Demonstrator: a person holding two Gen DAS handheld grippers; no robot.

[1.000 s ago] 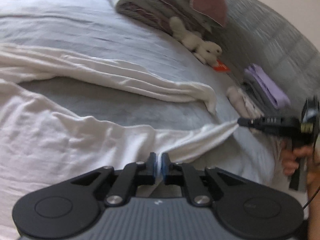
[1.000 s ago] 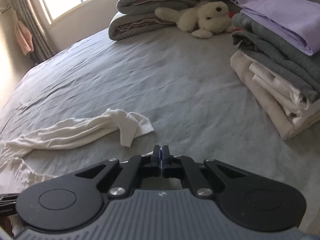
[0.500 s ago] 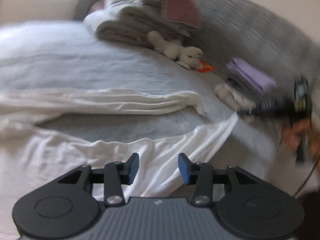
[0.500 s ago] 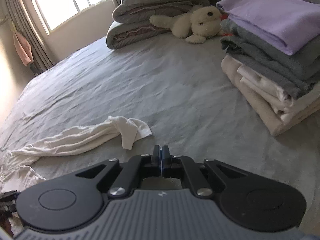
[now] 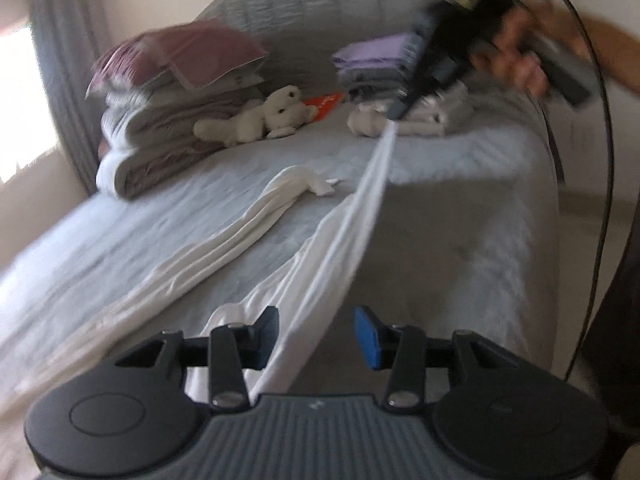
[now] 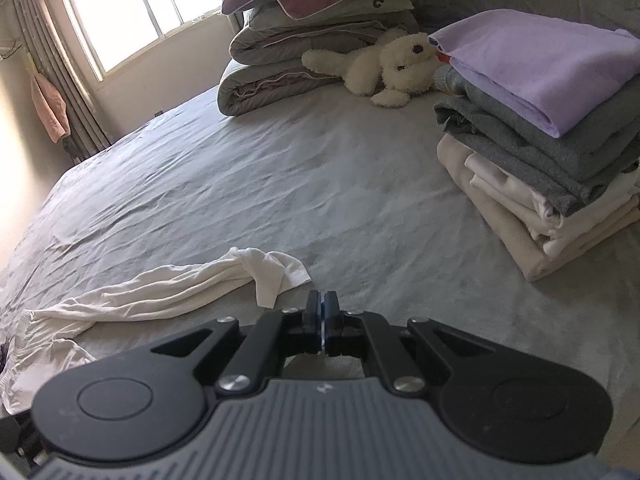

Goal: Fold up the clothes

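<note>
My right gripper [image 5: 394, 114] pinches the white garment [image 5: 340, 236] taut, just before the folded stack [image 5: 384, 68]; my left gripper [image 5: 316, 338] stands parted, fabric loose between its pads, awaiting regrasp.

Left gripper [image 5: 316, 338] with fingers parted and touching nothing, right gripper [image 6: 321, 320] with fingers pressed together.

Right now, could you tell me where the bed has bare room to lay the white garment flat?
The widest bare patch of the grey sheet lies between the quilt stack with the plush toy, the folded clothes pile and the white garment. It is crowded along the headboard and under the garment, which the right claw holds.
</note>
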